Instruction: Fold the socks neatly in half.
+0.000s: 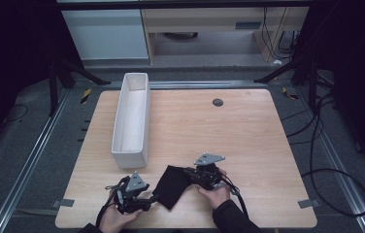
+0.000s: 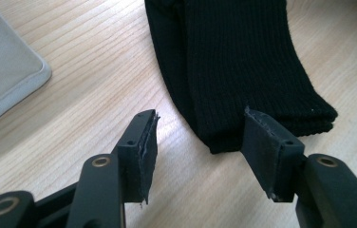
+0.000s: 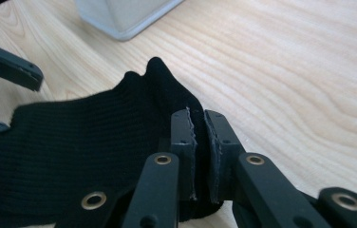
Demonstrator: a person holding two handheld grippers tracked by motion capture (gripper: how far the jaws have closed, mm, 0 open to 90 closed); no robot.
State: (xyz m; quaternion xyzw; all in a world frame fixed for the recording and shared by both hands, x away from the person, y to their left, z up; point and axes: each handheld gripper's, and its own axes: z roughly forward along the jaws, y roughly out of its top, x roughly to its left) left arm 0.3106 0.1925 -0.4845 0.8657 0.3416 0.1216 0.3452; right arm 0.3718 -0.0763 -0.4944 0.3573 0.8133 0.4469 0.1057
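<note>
A black ribbed knit cloth (image 1: 171, 184) lies flat near the table's front edge, between my two grippers. My right gripper (image 1: 190, 174) is at its right end, and in the right gripper view its jaws (image 3: 199, 118) are pinched shut on a raised fold of the cloth (image 3: 86, 137). My left gripper (image 1: 151, 198) sits at the cloth's near left end. In the left gripper view it (image 2: 198, 128) stands open, low over the table. The cloth's end (image 2: 233, 61) lies just ahead of the gap, against the right jaw, with neither pad pressing on it.
A long white open bin (image 1: 132, 116) stands lengthwise on the left half of the wooden table (image 1: 229, 131), its near end close to the cloth. A small dark round cap (image 1: 218, 102) sits in the tabletop at the back. Cables run along the floor at the right.
</note>
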